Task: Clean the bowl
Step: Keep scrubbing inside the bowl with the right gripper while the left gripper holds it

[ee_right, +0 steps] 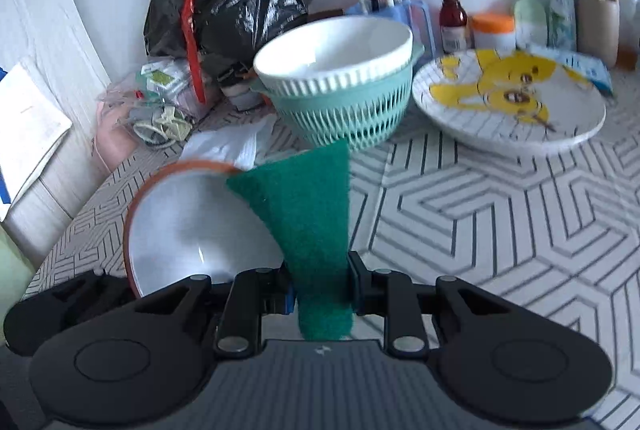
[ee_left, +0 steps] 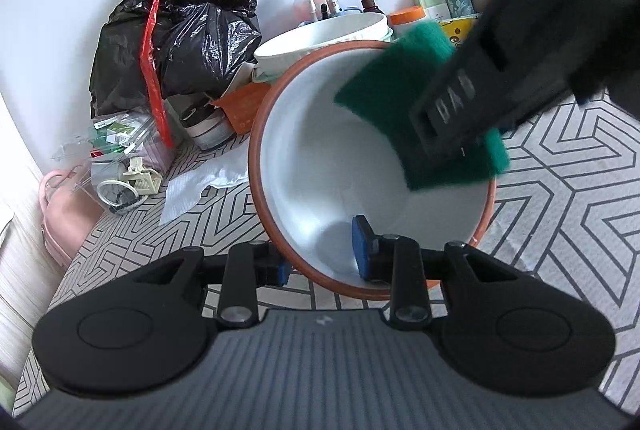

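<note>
The left gripper [ee_left: 322, 256] is clamped on the near rim of the bowl [ee_left: 320, 158], one pad inside and one outside, tipping it up off the patterned tablecloth [ee_left: 560, 166] so the white inside faces the other tool; that hold looks meant to steady the bowl for scrubbing. The right gripper [ee_right: 320, 284] pinches a green scouring pad [ee_right: 308, 198] tight between its fingers, the free end reaching over the bowl's far rim. Letters on the right gripper's finger, seen from the left wrist, are too blurred to read. Beyond stand a white bowl in a teal colander [ee_right: 340, 102], a cartoon plate [ee_right: 508, 102], and bottles with unreadable labels.
</note>
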`<state>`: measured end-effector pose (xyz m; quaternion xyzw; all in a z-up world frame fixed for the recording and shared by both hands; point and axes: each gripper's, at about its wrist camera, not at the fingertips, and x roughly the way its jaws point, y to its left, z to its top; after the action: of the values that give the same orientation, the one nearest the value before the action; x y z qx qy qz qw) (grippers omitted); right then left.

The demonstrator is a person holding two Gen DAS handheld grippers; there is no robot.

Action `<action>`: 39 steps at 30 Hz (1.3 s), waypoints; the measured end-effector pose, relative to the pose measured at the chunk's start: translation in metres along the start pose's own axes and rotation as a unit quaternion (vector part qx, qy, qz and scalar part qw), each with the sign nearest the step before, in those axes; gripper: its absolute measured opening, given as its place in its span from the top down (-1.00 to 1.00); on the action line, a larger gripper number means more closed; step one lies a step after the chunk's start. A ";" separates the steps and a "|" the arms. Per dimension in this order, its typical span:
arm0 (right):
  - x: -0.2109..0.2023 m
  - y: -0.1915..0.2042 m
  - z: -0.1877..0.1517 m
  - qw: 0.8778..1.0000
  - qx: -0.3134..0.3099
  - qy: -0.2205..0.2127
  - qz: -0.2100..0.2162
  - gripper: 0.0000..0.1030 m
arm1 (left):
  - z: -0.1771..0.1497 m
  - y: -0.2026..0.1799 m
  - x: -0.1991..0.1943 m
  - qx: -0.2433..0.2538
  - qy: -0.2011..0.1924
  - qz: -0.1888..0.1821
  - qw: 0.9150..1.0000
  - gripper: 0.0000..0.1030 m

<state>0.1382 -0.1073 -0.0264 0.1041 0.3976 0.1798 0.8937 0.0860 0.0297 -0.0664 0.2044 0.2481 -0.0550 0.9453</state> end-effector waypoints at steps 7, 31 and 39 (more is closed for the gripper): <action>0.000 0.006 -0.016 1.000 0.010 0.003 0.017 0.50 | -0.002 0.002 0.000 -0.015 0.005 -0.003 1.000 0.41; -0.027 0.038 0.033 0.997 -0.058 -0.036 -0.046 0.46 | -0.003 0.008 0.001 -0.022 0.008 -0.011 1.000 0.39; -0.002 0.019 0.024 0.999 -0.014 0.001 -0.041 0.46 | -0.002 0.006 0.000 -0.014 0.007 -0.006 1.000 0.39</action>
<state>0.1501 -0.0921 -0.0030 0.0753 0.3998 0.1486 0.9013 0.0863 0.0357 -0.0662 0.1901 0.2562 -0.0559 0.9461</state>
